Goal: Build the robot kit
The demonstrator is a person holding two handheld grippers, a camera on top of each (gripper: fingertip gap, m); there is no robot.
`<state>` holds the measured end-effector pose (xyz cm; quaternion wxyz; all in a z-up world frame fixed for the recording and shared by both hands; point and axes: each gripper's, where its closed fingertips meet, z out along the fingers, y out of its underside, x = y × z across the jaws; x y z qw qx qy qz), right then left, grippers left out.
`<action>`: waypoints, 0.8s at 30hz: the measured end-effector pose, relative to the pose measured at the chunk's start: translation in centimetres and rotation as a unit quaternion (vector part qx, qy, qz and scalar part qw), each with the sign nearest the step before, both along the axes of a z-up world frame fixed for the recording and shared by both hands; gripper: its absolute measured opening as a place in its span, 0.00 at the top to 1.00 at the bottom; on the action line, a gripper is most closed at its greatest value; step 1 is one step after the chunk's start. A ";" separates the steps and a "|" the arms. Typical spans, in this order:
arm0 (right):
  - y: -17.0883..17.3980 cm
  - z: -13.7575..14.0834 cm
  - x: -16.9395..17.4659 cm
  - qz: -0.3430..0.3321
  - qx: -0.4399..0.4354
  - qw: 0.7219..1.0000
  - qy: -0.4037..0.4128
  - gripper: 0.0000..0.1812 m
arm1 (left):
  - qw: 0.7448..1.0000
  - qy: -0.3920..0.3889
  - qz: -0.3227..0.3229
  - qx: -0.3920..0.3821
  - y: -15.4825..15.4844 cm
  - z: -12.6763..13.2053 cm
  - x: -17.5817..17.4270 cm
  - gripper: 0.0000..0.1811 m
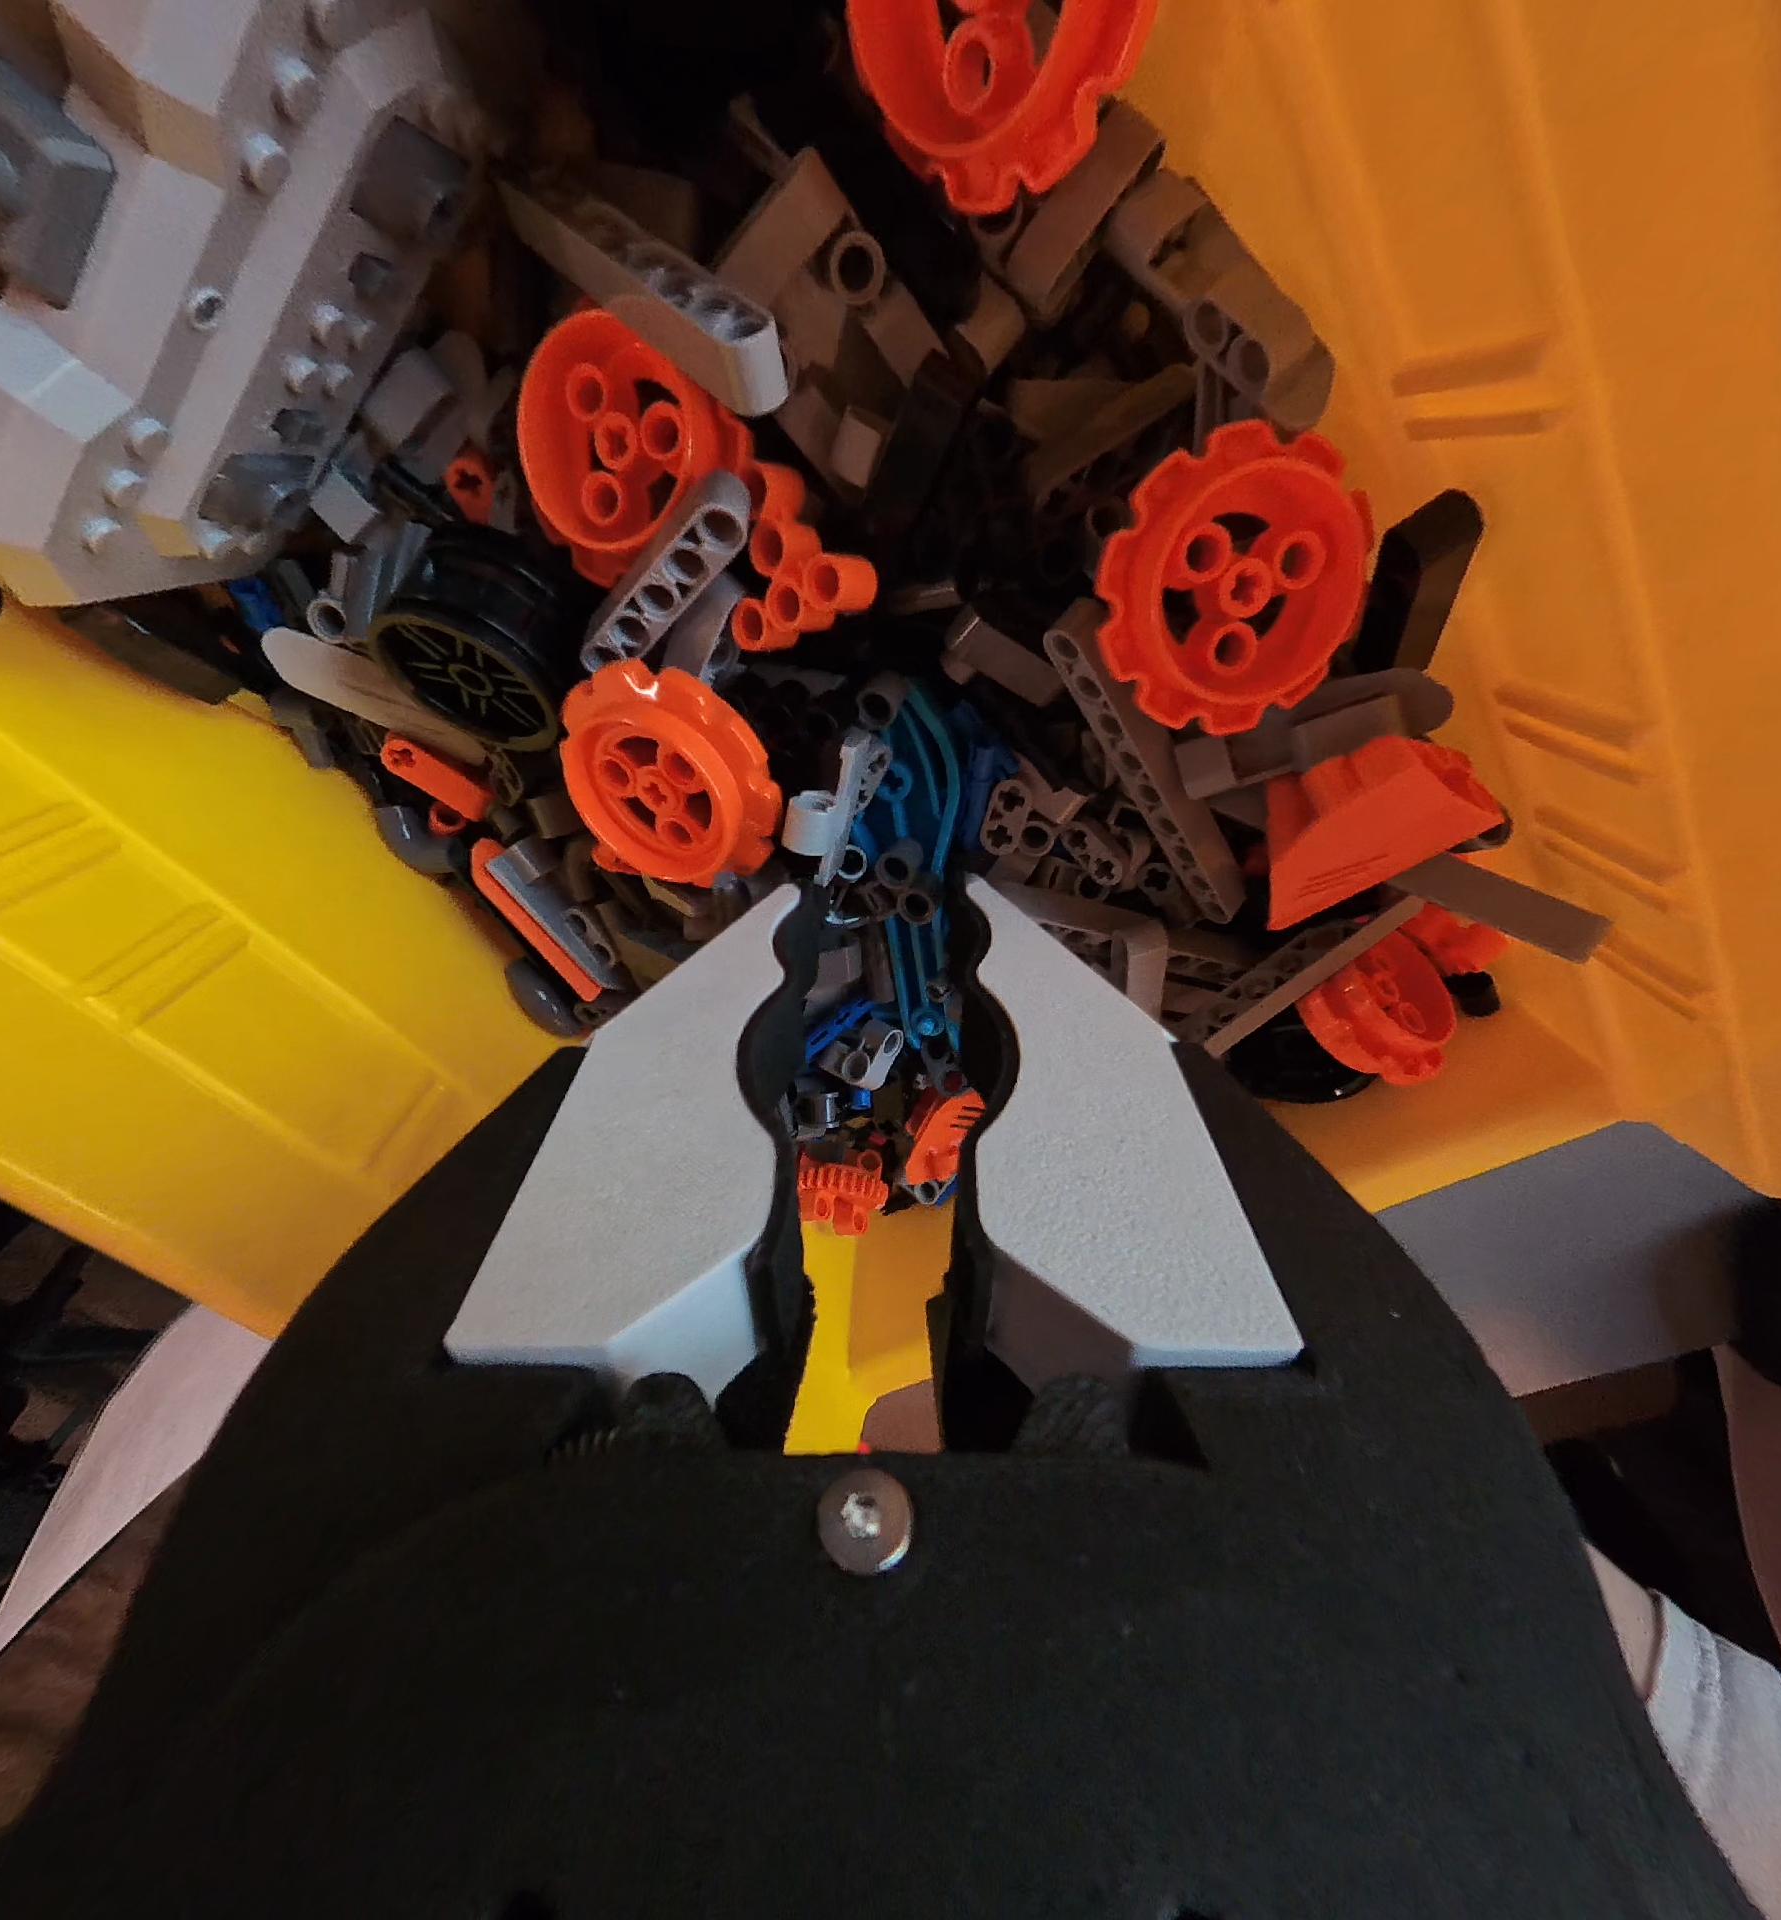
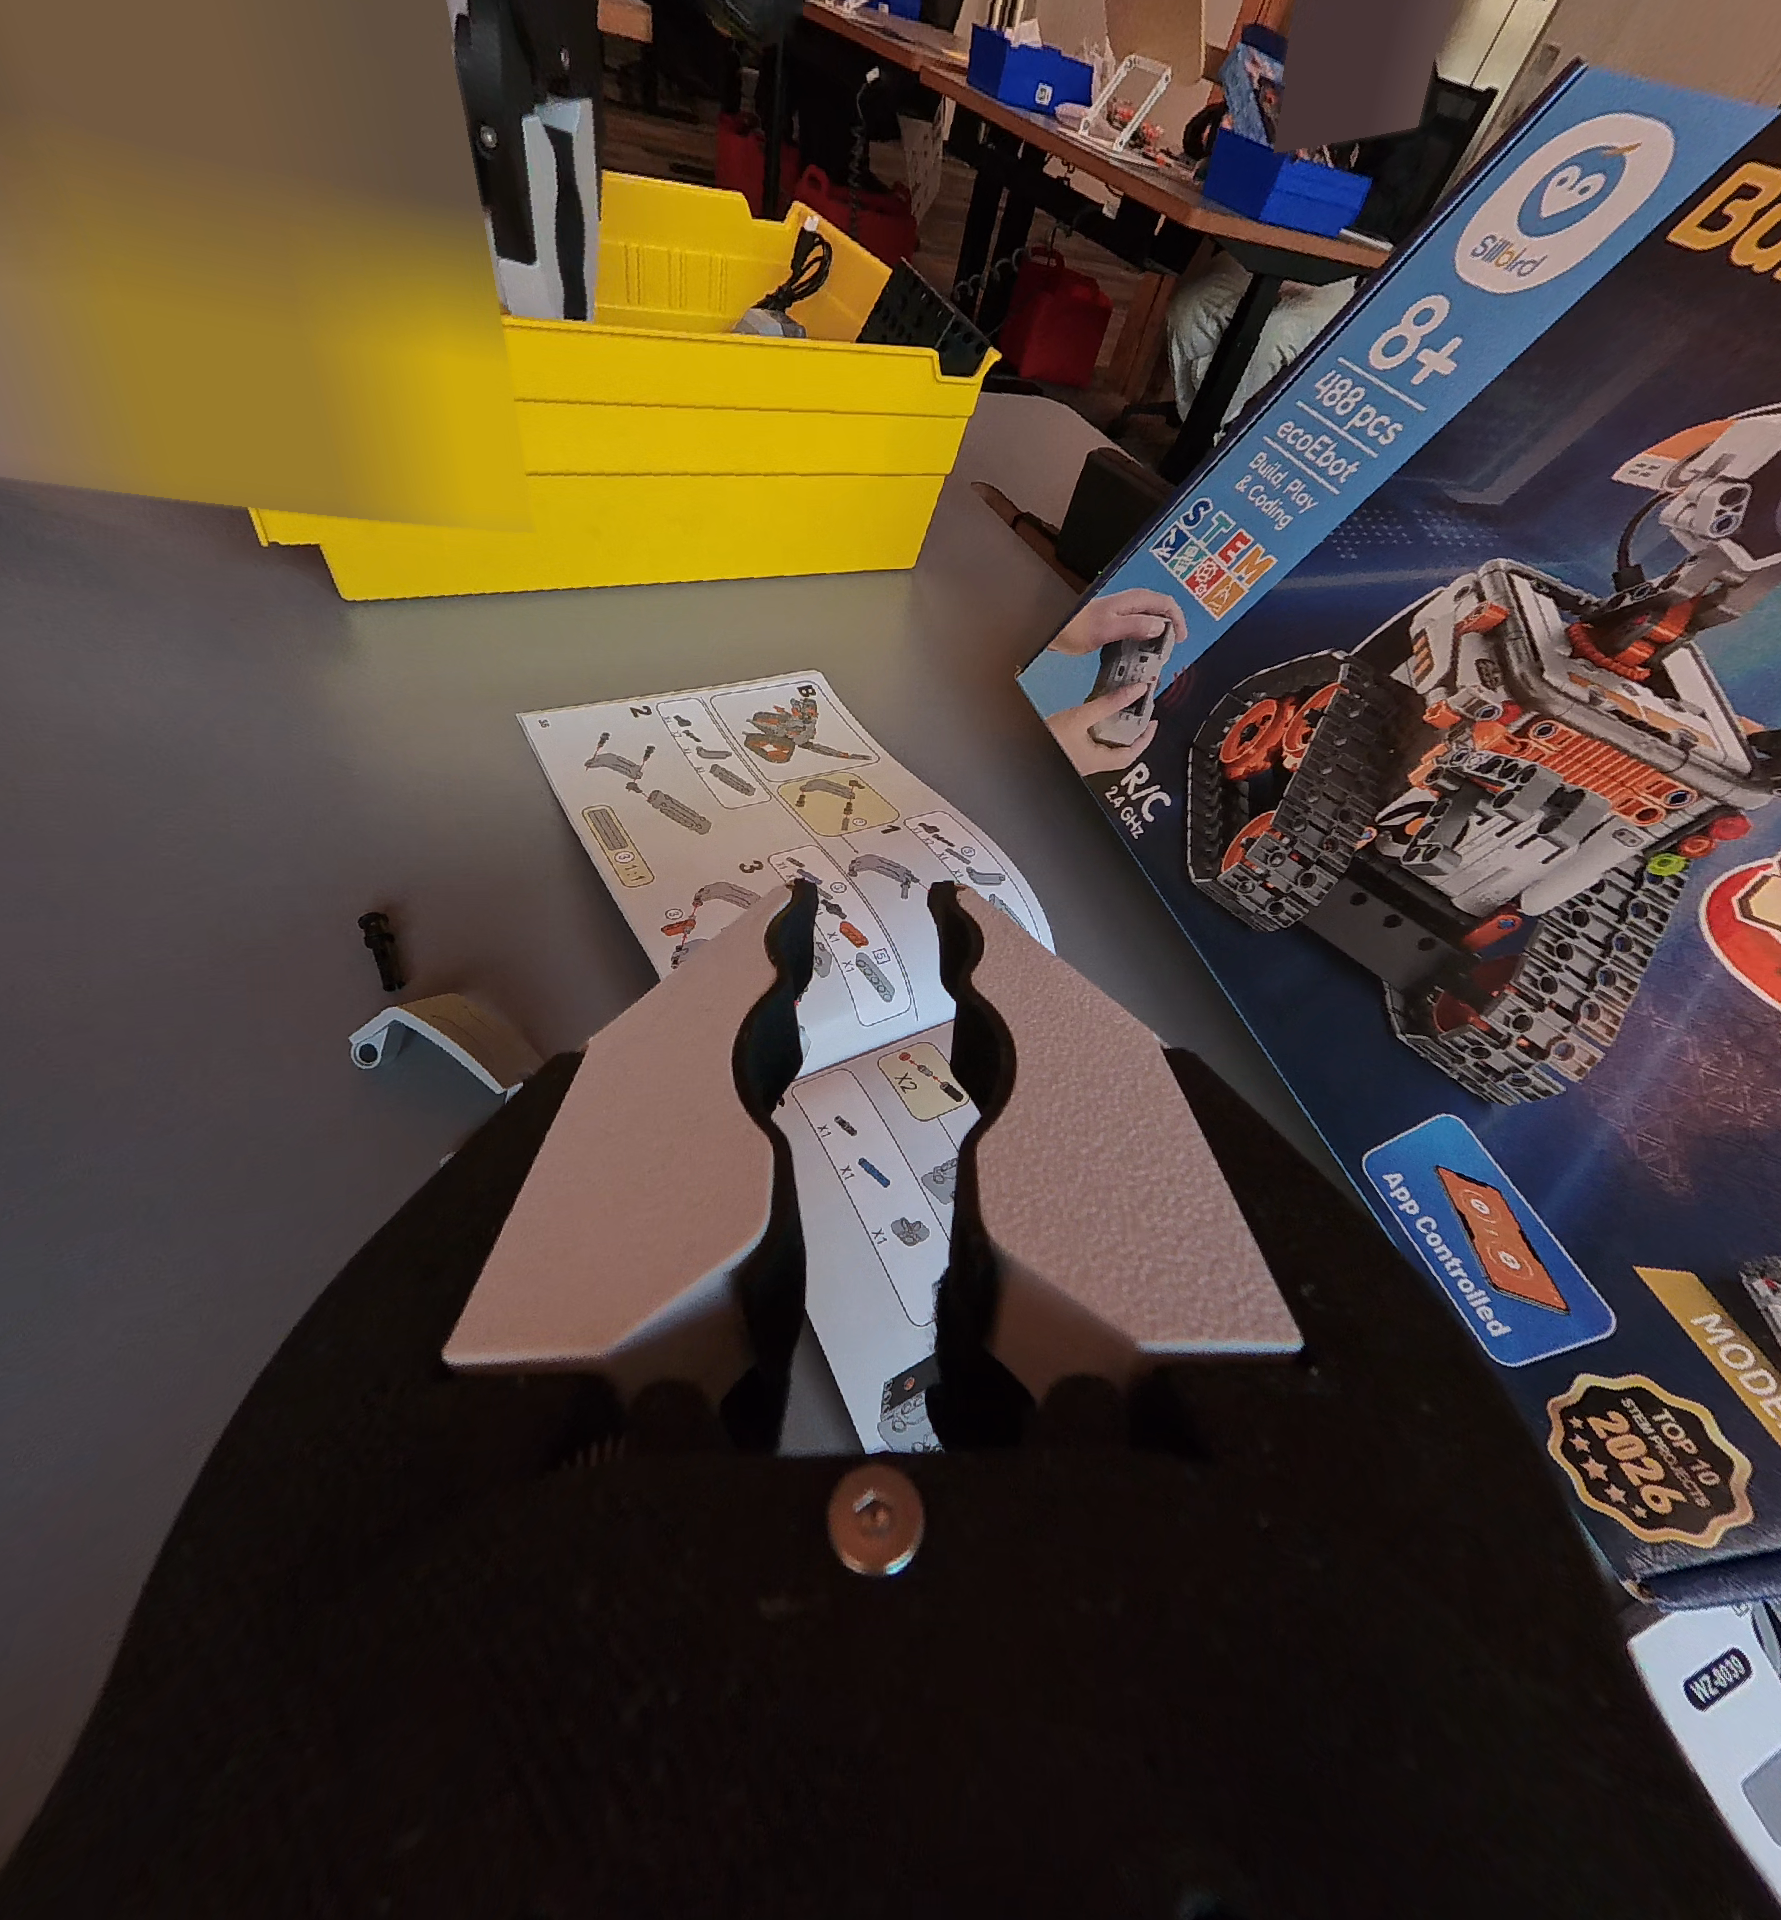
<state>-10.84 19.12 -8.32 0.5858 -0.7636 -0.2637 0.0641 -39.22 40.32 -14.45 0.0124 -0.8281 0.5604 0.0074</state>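
While the left gripper (image 1: 881, 894) hung tip-down inside the yellow bin (image 1: 190, 935), its jaws stood apart with nothing between them, the tips poised just above a tangle of blue curved pieces (image 1: 917, 790) in the middle of the heap of building-set parts. A small light grey connector (image 1: 829, 805) lay touching that tangle just beyond the left fingertip, and an orange toothed wheel (image 1: 662, 784) sat beside it toward the bin's left wall; a larger orange toothed wheel (image 1: 1229, 577) rested farther off toward the right wall, with a grey holed beam (image 1: 1140, 769) running lengthwise from it back toward the gripper. A part-built grey model (image 1: 138, 343) leaned into the bin's far left corner. The right gripper (image 2: 870, 894) was well apart from the bin, hovering over the desk (image 2: 190, 831), jaws likewise parted and empty, above an open instruction booklet (image 2: 761, 790). A black pin (image 2: 382, 948) and a pale curved panel (image 2: 429, 1039) lay on the desk to its left, and the printed set box (image 2: 1488, 727) leaned along the right edge.
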 end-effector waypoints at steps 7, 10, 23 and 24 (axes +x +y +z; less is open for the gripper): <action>0.0 0.0 0.0 0.000 0.000 1.000 0.001 0.88 | 0.999 0.007 0.030 0.034 1.6 0.7 -1.4 0.92; 0.0 -0.1 0.0 0.000 -0.001 1.000 0.001 0.87 | 0.998 0.012 0.056 0.041 2.4 0.8 -2.5 0.92; 0.0 -0.3 -0.1 0.002 -0.005 1.000 -0.002 0.87 | 0.998 -0.051 0.036 0.014 1.1 1.8 -0.3 0.87; 0.0 -0.3 -0.1 0.002 -0.005 1.000 -0.002 0.88 | 0.998 -0.046 0.039 0.012 1.1 1.5 -0.3 0.87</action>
